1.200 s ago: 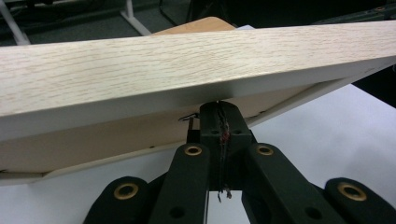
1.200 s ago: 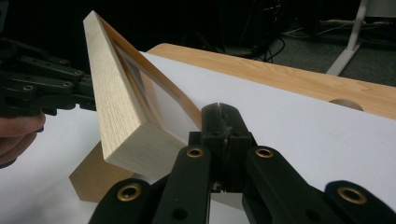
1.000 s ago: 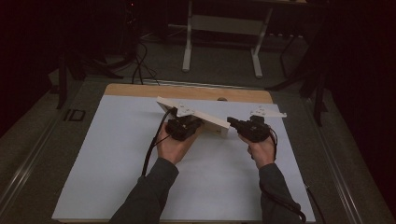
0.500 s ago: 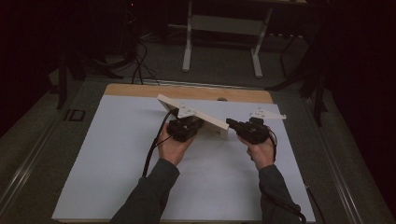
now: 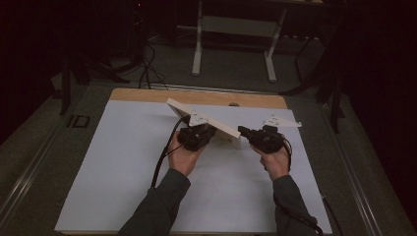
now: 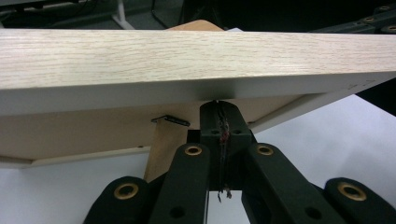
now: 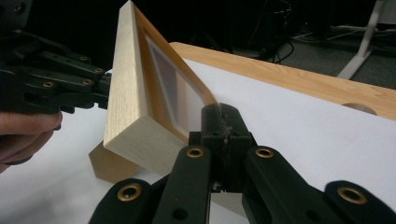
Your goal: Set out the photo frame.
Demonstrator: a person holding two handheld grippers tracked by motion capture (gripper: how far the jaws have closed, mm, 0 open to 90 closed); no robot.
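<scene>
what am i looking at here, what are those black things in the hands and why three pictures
A person sits at a table covered with a white sheet and holds a hand-held black tool in each hand. The high view looks down from above: the left tool and the right tool meet at a pale wooden picture frame, which stands tilted on its small wooden stand. The other two pictures come from cameras riding on the tools, looking along their black jaws. In the left gripper view, the left tool's jaws are shut against the frame's back. In the right gripper view, the right tool's jaws are shut at the frame's front corner. Whether either pinches it is unclear.
</scene>
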